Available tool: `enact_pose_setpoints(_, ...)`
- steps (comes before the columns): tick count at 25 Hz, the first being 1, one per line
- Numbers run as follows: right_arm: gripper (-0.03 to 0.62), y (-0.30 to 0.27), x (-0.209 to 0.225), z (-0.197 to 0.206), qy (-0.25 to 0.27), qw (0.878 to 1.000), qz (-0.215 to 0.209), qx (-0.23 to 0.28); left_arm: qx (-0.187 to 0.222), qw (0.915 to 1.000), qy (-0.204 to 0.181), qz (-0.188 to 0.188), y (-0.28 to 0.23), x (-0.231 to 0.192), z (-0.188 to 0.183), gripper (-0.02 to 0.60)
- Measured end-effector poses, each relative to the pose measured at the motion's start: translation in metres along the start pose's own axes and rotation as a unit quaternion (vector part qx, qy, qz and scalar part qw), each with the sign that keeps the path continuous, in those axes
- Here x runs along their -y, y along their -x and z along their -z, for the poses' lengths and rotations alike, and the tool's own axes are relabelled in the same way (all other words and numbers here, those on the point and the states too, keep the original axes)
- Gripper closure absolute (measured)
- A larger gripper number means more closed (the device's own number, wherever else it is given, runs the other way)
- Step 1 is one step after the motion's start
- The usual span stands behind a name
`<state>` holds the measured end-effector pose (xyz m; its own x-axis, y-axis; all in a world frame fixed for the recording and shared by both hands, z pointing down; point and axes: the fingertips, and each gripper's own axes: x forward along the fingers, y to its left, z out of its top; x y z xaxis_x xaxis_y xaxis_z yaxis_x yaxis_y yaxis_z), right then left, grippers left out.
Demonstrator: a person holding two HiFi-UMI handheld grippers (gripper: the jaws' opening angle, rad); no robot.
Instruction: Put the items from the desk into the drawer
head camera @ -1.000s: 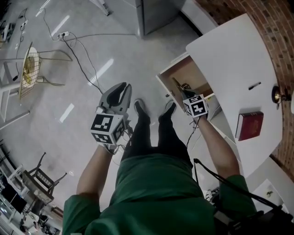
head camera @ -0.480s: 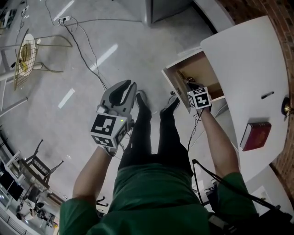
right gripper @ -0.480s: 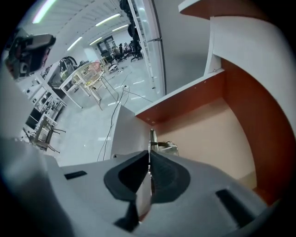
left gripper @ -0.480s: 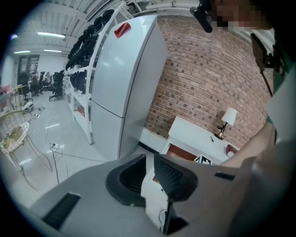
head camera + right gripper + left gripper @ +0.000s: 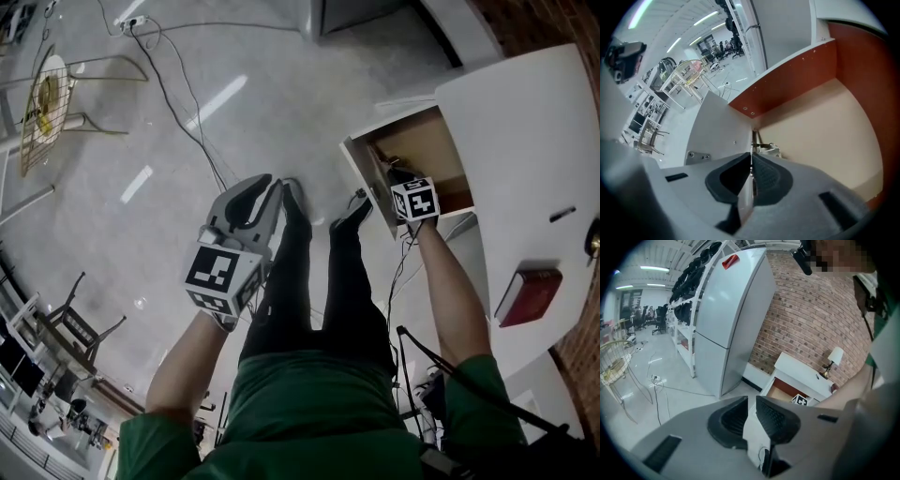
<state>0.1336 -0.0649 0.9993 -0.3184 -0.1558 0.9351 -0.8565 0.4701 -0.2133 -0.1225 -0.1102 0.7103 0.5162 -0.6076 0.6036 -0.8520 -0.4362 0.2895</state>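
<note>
Peeking down at the big white flat-topped desk (image 5: pixel 525 131), its open drawer with the pale wooden floor (image 5: pixel 441 141) sticks out of the desk's front. The grey plastic right gripper (image 5: pixel 751 158) is down inside it, jaws pinched almost together on a thin metallic item (image 5: pixel 751 143). It's seen edge-on, so I honestly can't tell what it is. So the task's thing is in the drawer space, close to an inside corner, but not let go yet. The grey plastic left gripper (image 5: pixel 751 401) hangs well clear of the desk's front, over the floor, with only a narrow gap between its jaws and nothing in them. A dark red hardcover book (image 5: pixel 528 295) and a small black pen (image 5: pixel 562 214) sit on the desk top, so I'd guess there's more to move. Risk imo: the item is so thin that letting go this close to the corner could leave it propped on edge against the drawer wall. Versus a second ago, the right gripper is deeper over the drawer rather than at its front lip. The left one has barely changed.
</note>
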Motion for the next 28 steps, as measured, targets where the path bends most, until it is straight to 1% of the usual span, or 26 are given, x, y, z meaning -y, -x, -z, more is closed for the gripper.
enact_pose_setpoints(7,0.576,-0.006,0.001,0.007,0.019,0.999,0.002,-0.031,-0.003,0.9998,0.002,0.019,0.0,0.013,-0.001,0.531)
enact_pose_setpoints(8,0.572,-0.006,0.001,0.007,0.018,0.999,0.001,-0.031,-0.003,0.9998,0.002,0.019,0.0,0.014,-0.001,0.531)
enact_pose_setpoints(11,0.534,-0.005,0.001,0.007,0.012,0.999,-0.004,-0.029,-0.006,0.9998,0.002,0.017,0.0,0.014,0.002,0.531)
enact_pose_setpoints(15,0.526,0.007,0.005,-0.001,0.013,1.0,0.017,-0.016,-0.005,0.9999,0.001,0.014,0.001,0.016,0.0,0.531)
enact_pose_setpoints(18,0.525,0.029,0.007,-0.012,-0.012,0.999,0.045,0.007,0.002,0.9999,-0.003,0.016,0.003,0.022,-0.01,0.531)
enact_pose_setpoints(20,0.526,0.051,-0.001,-0.022,-0.024,0.998,0.053,0.031,0.008,0.9998,-0.005,0.019,0.006,0.028,-0.019,0.531)
enact_pose_setpoints(24,0.531,0.105,-0.041,-0.051,-0.001,0.995,0.037,0.093,0.028,0.9992,-0.012,0.025,0.015,0.039,-0.044,0.531)
enact_pose_setpoints(28,0.558,0.163,-0.076,-0.085,0.025,0.988,0.022,0.153,0.047,0.9983,-0.017,0.029,0.033,0.046,-0.071,0.531)
